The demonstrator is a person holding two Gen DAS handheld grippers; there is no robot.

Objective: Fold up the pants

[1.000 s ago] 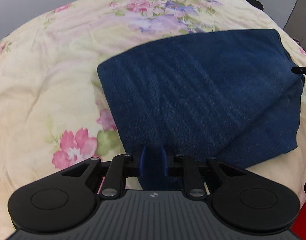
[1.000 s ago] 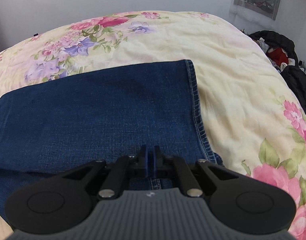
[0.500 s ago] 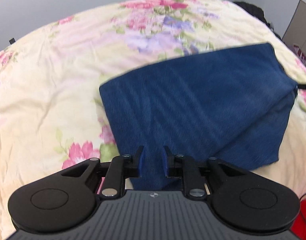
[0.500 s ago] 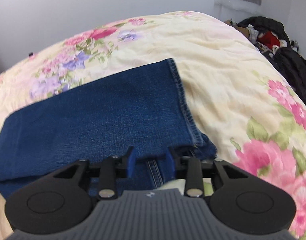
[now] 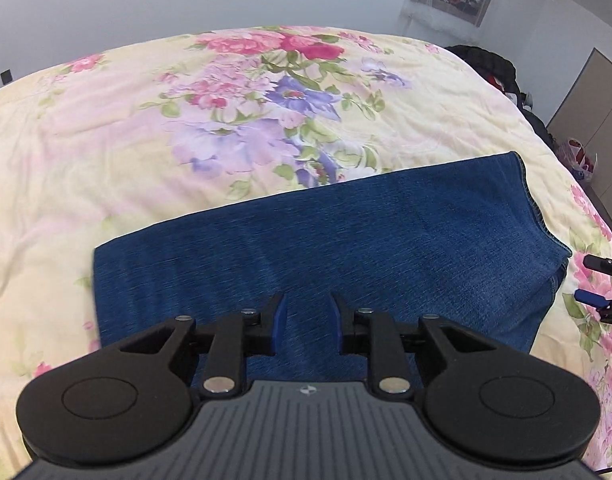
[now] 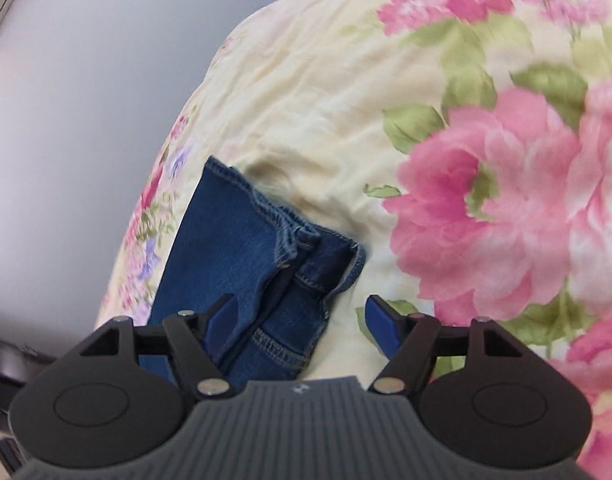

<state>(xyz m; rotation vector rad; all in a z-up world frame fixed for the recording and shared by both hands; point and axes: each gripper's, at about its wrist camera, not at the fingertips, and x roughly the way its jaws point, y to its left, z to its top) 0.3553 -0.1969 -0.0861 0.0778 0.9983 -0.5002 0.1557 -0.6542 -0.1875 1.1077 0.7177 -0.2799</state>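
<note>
Folded jeans [image 5: 345, 248] lie lengthwise across the quilt [image 5: 106, 160], hem rightward (bare quilt all round). Left gripper [image 5: 307, 314] has just been opening, now narrowly parted with nothing pinched; right gripper [image 6: 302, 320] has just been opening wide, empty.

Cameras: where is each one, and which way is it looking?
Left wrist: sits on the left gripper, looks down across the folded jeans and bed; its own open fingers show, plus the right gripper's tips at the edge.
Right wrist: sits on the right gripper, rolled sideways over the jeans' hem end; open fingers show.
Shared: jeans, bed.
</note>
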